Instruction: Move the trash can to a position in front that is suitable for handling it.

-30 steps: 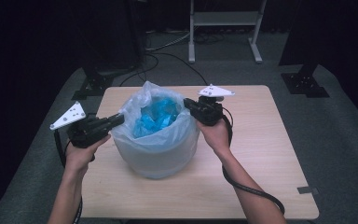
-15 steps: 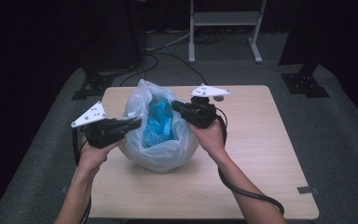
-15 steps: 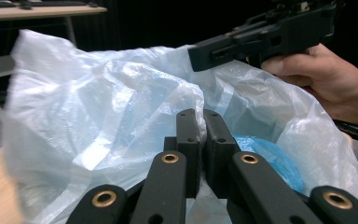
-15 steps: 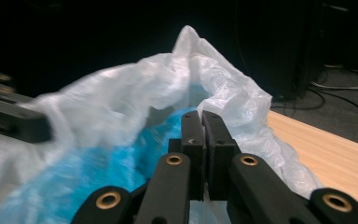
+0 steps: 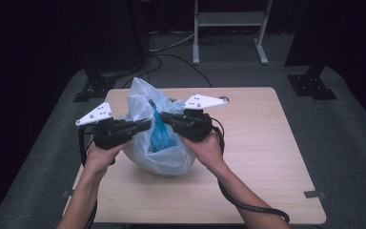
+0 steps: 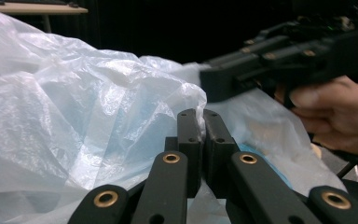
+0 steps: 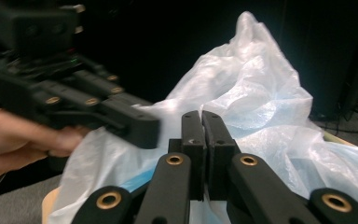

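A translucent plastic bag [image 5: 158, 155] with something blue [image 5: 161, 136] inside stands on the wooden table [image 5: 267, 143]. My left gripper [image 5: 147, 125] comes in from the left and my right gripper [image 5: 164, 118] from the right, their tips close together over the bag's mouth. Each is shut on the thin film of the bag's rim. In the left gripper view my closed jaws [image 6: 203, 119] pinch the bag [image 6: 74, 116], with the right gripper [image 6: 216, 86] just beyond. In the right gripper view my closed jaws [image 7: 202, 122] meet the bag [image 7: 251, 93] beside the left gripper [image 7: 144, 130].
The table's right half and front are bare wood. Grey carpet surrounds the table. Black stand bases [image 5: 312, 86] and cables [image 5: 171, 57] lie on the floor behind, with a metal frame [image 5: 228, 28] at the back. A cable [image 5: 248, 205] trails from my right gripper across the table's front.
Both grippers have moved inward toward each other and slightly up, drawing the bag's wide mouth together. The bag now looks narrower and taller.
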Available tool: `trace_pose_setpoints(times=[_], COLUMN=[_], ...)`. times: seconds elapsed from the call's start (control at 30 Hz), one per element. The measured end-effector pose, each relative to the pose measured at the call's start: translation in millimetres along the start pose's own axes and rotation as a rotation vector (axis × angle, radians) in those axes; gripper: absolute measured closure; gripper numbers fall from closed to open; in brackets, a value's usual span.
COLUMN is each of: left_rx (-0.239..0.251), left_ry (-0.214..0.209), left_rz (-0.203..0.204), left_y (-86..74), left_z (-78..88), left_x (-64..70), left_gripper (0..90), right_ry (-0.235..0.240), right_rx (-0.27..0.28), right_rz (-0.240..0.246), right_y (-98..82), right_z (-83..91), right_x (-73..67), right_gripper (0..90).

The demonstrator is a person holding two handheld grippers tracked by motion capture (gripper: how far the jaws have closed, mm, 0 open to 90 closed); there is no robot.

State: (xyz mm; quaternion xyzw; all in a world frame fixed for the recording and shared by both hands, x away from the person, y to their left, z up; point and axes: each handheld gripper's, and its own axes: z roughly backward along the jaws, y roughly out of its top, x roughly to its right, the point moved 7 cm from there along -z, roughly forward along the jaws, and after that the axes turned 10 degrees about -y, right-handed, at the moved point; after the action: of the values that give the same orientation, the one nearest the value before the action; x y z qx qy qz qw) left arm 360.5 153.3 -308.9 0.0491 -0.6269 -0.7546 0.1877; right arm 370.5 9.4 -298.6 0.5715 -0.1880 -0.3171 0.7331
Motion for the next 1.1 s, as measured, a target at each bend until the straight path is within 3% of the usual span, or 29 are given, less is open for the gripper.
trace_pose_setpoints(times=[0.27, 0.37, 0.43, 0.47, 0.57, 0.73, 0.8, 1.1], left_rx=[-0.015, -0.018, -0.021, -0.006, 0.004, -0.003, -0.002, -0.013], left_ry=[-0.024, -0.046, -0.042, -0.059, -0.077, -0.079, -0.082, -0.108], left_rz=[0.042, 0.093, 0.1, 0.137, 0.175, 0.201, 0.234, 0.274], left_y=[-3.0, -4.0, -4.0, -3.1, -3.6, -4.5, -4.0, -1.5], left_z=[-4.3, -8.8, -9.6, -9.4, -9.7, -13.4, -14.3, -19.2], left_x=[0.0, 0.5, 0.1, -2.1, -5.5, -6.5, -7.8, -9.3], left_gripper=[85.3, 76.6, 74.7, 73.4, 72.1, 69.3, 66.9, 59.1], right_ry=[0.024, 0.035, 0.035, 0.048, 0.058, 0.08, 0.103, 0.148], right_rx=[-0.029, -0.035, -0.037, -0.037, -0.04, -0.048, -0.054, -0.088], right_rz=[0.049, 0.045, 0.052, 0.055, 0.068, 0.103, 0.11, 0.18], right_y=[-12.2, -15.6, -18.1, -19.6, -22.8, -26.9, -28.5, -36.4], right_z=[0.6, 0.1, 0.1, 0.8, 2.8, 4.0, 4.0, 1.2], right_x=[-12.1, -12.5, -12.8, -13.5, -15.3, -20.8, -23.4, -34.6], right_gripper=[88.2, 88.0, 87.7, 87.7, 87.8, 87.8, 87.4, 87.4])
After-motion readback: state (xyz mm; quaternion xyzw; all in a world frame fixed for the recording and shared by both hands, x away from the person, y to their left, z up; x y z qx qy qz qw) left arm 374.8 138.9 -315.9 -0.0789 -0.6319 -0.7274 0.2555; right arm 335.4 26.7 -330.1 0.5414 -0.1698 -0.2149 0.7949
